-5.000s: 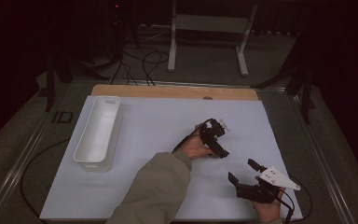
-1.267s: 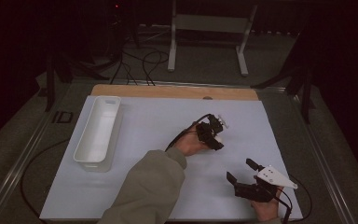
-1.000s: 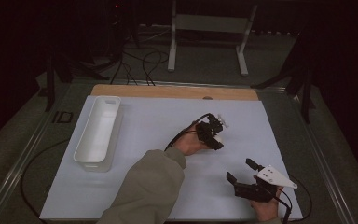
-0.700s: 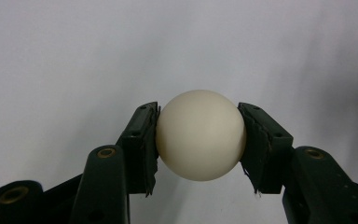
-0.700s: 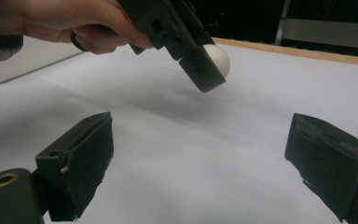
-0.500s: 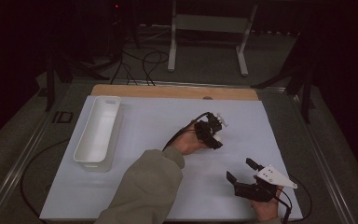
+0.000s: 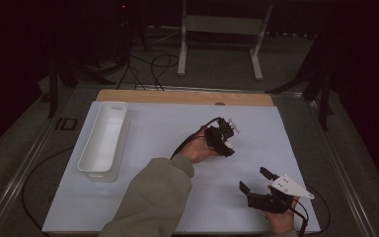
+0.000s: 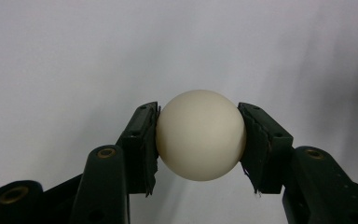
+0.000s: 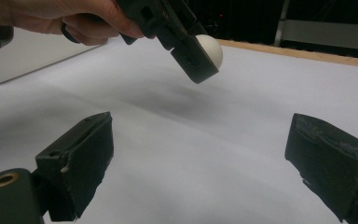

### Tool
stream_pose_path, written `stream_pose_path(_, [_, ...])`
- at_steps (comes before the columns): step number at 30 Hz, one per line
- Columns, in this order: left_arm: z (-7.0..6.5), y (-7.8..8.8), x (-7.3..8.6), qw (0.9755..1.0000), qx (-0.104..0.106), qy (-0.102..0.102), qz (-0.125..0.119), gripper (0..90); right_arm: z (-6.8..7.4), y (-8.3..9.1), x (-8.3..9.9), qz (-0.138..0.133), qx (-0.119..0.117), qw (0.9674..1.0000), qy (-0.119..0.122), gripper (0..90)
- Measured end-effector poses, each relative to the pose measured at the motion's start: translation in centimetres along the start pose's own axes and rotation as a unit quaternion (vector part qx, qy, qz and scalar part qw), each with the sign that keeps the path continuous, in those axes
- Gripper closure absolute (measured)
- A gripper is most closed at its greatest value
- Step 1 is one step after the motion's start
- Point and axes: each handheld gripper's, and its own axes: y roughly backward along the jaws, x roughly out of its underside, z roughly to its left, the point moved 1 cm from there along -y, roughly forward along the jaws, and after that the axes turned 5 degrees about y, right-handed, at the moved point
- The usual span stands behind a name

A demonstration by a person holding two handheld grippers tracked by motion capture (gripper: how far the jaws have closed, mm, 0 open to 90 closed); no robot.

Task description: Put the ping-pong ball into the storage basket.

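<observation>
Ball (image 8: 200,134) pinched between the two fingers (image 8: 142,140) of the left gripper (image 7: 225,139), one pad on each side, close to the widest part. Held a little above the white surface (image 7: 153,128), with a soft shadow below and nothing touching from underneath. No long axis to consider, since round: same grip from any direction.

Right gripper (image 7: 254,179) with fingers spread wide and empty, low near the surface, well apart from the ball. Seen from between these spread fingers, the ball ahead and higher, at the tip of the other hand's fingers.

Probably a carrying step now, with a likely goal in the white tray (image 7: 98,174). From the left fingers, the tray lies well apart to the left side, across open surface, nothing in between. Long axis of the tray running away from the person, so a wide target along that line and a narrow one across it. Left hand clearly the nearer one to the tray, and already holding the ball, so no need to pass it over.

Next move, as a judgement: travel sideways to the left, keep the pinch steady, arrive above the middle of the tray, then open. Main risk: smooth round ball slipping out of the pads, or bouncing out if released from too high.
</observation>
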Motion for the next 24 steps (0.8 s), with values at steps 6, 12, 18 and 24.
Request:
stream_pose_path(6, [0.2, 0.2, 0.1, 1.0000, -0.004, 0.002, 0.000, 51.3, 0.0, 0.0, 0.0, 0.000, 0.000, 1.0000, 0.000, 7.5])
stream_pose_path(12, [0.3, 0.5, 0.1, 1.0000, -0.006, 0.005, -0.001, 51.3, 0.0, 0.0, 0.0, 0.000, 0.001, 1.0000, 0.000, 7.5])
stream_pose_path(18, [0.5, 0.8, 0.2, 0.9999, -0.010, 0.007, -0.001, 51.4, 0.0, 0.0, 0.0, -0.001, 0.001, 1.0000, 0.000, 7.5])
stream_pose_path(24, [0.7, 1.1, 0.3, 0.9999, -0.014, 0.010, 0.000, 51.3, 0.0, 0.0, 0.0, -0.001, 0.001, 1.0000, 0.000, 7.5])
